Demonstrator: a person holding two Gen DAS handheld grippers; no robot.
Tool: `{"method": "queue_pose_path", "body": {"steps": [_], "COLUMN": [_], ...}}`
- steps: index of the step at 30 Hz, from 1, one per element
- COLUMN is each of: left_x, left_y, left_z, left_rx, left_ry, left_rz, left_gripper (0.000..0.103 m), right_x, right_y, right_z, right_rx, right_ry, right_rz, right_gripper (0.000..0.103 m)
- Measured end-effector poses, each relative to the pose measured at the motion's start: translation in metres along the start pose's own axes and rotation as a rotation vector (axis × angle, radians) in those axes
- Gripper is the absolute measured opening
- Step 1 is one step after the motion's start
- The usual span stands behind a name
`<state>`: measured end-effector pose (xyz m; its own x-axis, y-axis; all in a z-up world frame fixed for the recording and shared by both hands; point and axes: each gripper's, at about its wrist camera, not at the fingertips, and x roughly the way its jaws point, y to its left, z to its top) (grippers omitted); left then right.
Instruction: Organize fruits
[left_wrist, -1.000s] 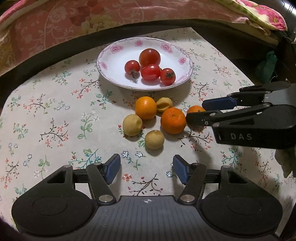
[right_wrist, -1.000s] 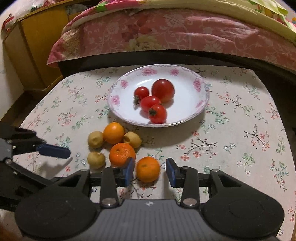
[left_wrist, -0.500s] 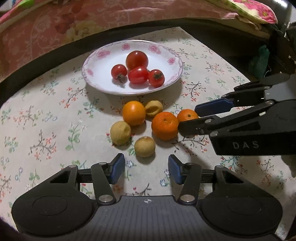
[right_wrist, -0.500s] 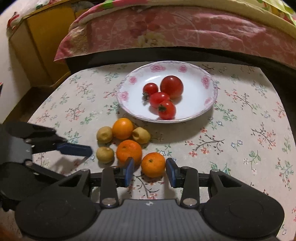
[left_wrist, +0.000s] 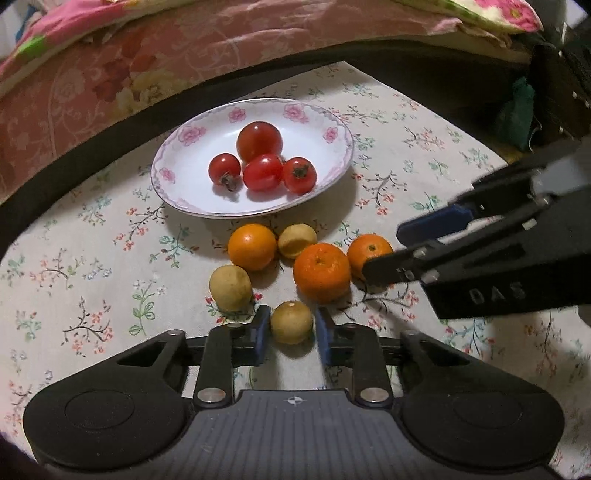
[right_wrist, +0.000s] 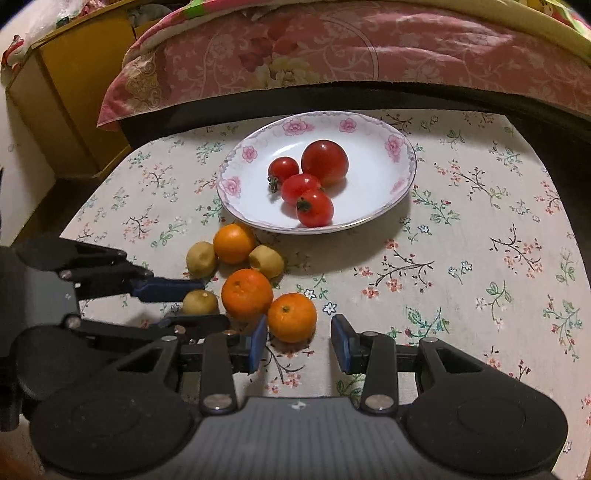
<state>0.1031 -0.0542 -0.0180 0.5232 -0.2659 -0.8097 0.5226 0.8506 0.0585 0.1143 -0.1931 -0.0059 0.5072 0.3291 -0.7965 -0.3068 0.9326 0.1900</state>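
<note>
- Floral-printed cloth covers the table (right_wrist: 480, 258), which carries all the fruit; a bed with a pink quilt (right_wrist: 332, 48) stands behind it.
- The white plate (right_wrist: 369, 206) sits at the far middle of the table and holds four red tomatoes (right_wrist: 324, 161), touching one another.
- The right gripper (right_wrist: 299, 341) is spread wide. A small orange (right_wrist: 291, 317) sits between its blue pads, close to the left pad and apart from the right one.
- The left gripper (left_wrist: 289, 334) brackets a small yellow-brown fruit (left_wrist: 291, 322). Its pads stand just beside the fruit; whether they touch it cannot be told, and no pinch is evident.
- Two more oranges (left_wrist: 321, 272) and two more yellow-brown fruits (left_wrist: 230, 288) lie in a loose cluster just in front of the plate.
- Risk, judged: the two grippers work close together, so their fingers may collide on closing or lifting.
- Risk, judged: round fruit may roll if one pad makes contact first; the off-centre orange is most exposed, and may knock its touching neighbour.
</note>
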Motion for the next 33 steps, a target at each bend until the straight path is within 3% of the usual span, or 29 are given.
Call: {"method": "queue_pose_path", "body": {"steps": [10,17,24,28,33], "left_x": [-0.01,-0.008,-0.007,-0.006,-0.006], "left_y": [0.003,0.001,0.003,0.004,-0.001], "left_z": [-0.003,-0.007,-0.008,-0.007,-0.009], "left_rx": [-0.008,-0.008,-0.013,-0.015,0.005], "left_ry": [0.001,0.019,0.021,0.024,0.027], "left_rz": [-0.036,-0.053,-0.055,-0.038,-0.043], "left_gripper": [0.032,0.033,0.039,0.056,0.061], "right_x": [0.008,0.014,0.015,0.015,0.014], "right_y": [0.001,0.009,0.011,0.015,0.015], "right_z": [-0.003,-0.004,-0.003,-0.003,-0.002], "right_rx": [-0.015,-0.084,-0.111,-0.125,-0.128], "right_ry": [0.01,-0.022,-0.027,-0.02,-0.007], "right_rz": [0.033,0.002,-0.009,-0.03,-0.023], "right_gripper": [0.031,0.031,0.028,0.025,0.025]}}
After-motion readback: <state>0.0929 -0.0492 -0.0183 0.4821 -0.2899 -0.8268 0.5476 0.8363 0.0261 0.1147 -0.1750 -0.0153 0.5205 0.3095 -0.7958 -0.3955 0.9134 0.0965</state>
